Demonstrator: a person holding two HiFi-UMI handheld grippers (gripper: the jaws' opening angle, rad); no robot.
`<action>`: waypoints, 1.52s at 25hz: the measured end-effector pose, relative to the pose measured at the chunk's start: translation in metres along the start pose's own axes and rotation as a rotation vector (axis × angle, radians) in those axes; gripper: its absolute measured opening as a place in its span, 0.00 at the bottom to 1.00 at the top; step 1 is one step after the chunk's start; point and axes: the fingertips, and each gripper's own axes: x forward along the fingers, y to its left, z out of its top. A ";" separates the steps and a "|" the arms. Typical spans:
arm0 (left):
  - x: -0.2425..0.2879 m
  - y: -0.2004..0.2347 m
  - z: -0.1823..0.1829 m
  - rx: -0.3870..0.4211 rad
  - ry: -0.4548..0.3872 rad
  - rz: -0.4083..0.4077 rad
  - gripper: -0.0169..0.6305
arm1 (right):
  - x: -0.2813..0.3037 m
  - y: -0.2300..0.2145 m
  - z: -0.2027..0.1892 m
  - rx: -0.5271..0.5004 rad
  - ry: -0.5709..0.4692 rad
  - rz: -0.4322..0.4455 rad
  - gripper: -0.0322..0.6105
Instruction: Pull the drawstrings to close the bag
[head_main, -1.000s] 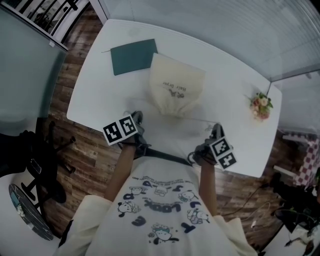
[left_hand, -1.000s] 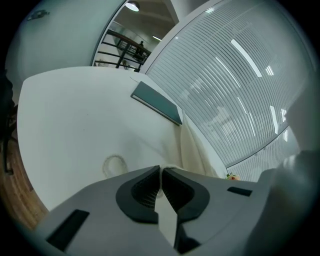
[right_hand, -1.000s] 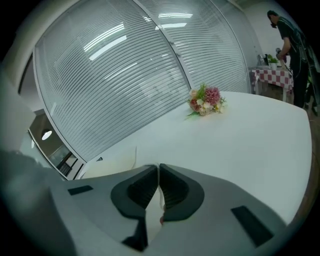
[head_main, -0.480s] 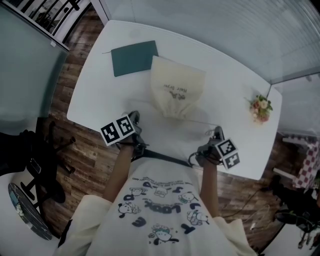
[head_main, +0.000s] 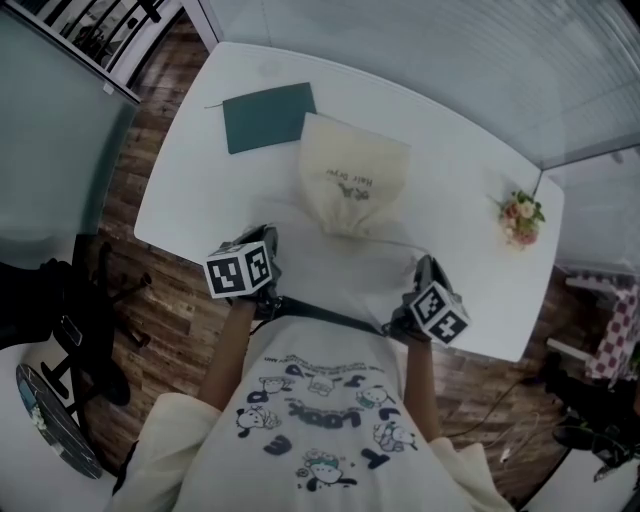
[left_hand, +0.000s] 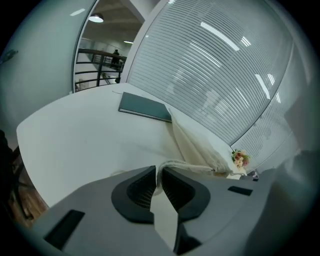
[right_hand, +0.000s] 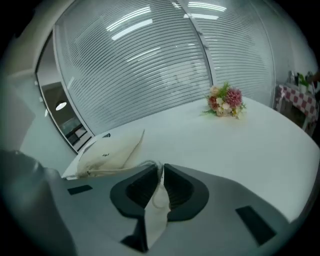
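Observation:
A cream drawstring bag (head_main: 352, 182) lies mid-table, its gathered neck toward me. One thin cord runs from the neck to each gripper. My left gripper (head_main: 268, 240) is near the front edge, left of the neck, shut on the left drawstring (left_hand: 176, 165), which leads to the bag (left_hand: 195, 142). My right gripper (head_main: 425, 270) is at the front right, shut on the right drawstring (right_hand: 160, 176), with the bag (right_hand: 111, 150) to its left. Both pairs of jaws have just eased open a trifle, and each cord is still pinched between the pads.
A dark green notebook (head_main: 267, 115) lies at the back left, touching the bag's far corner. A small bunch of flowers (head_main: 520, 212) stands near the right edge of the white table (head_main: 190, 190). An office chair (head_main: 85, 300) is on the wood floor to the left.
Both grippers have rolled about their own axes, so their marker cubes show other faces. They stay in about the same places, and the bag has not moved.

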 end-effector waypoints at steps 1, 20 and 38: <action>-0.002 0.000 -0.002 0.015 0.003 0.005 0.12 | -0.002 0.000 -0.002 -0.032 0.004 -0.006 0.12; -0.047 -0.060 0.009 0.444 -0.127 -0.030 0.32 | -0.032 0.105 0.013 -0.585 -0.077 0.220 0.35; 0.035 -0.085 -0.020 1.223 0.231 -0.079 0.39 | 0.027 0.148 -0.053 -1.263 0.279 0.366 0.22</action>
